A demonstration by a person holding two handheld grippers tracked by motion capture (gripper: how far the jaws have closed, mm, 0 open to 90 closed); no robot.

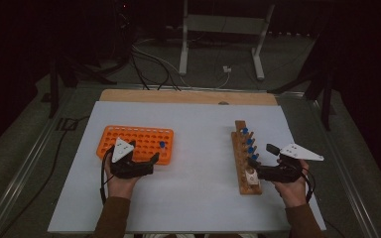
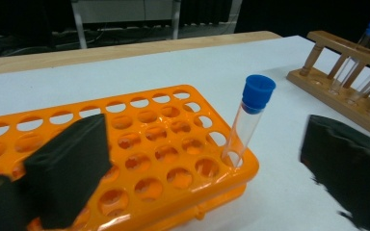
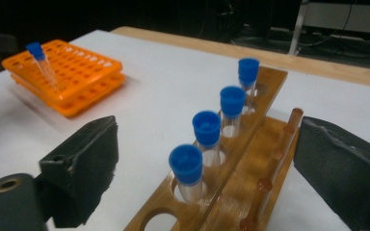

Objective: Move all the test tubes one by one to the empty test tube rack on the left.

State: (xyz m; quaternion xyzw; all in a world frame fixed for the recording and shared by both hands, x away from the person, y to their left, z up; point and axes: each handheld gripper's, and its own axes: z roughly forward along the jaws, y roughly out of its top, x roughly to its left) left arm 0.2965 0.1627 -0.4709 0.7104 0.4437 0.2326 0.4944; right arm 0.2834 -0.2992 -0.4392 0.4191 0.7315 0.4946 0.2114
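The work in hand is the transfer of clear plastic test tubes with blue caps from the wooden tube rack point(image 3: 250, 144) to the orange perforated plastic rack point(image 2: 139, 159), both set well apart on the white table cover point(image 1: 198, 198). One tube point(image 2: 247, 122) is seated, slightly tilted, in a corner hole of the orange rack; the left gripper point(image 2: 207, 163) stands near it with jaws wide apart, nothing between them. Four capped tubes are lined up in the wooden rack, and the nearest tube point(image 3: 188, 175) lies between the parted jaws of the right gripper point(image 3: 212, 168), which do not touch it. Each tube is judged light, stiff, thin-walled and smooth, so it may slip or crack under hard pressure. Hold is best taken just under the blue cap point(image 3: 187, 163), whose wider rim is expected to resist sliding, and the lift is kept along the hole's axis.
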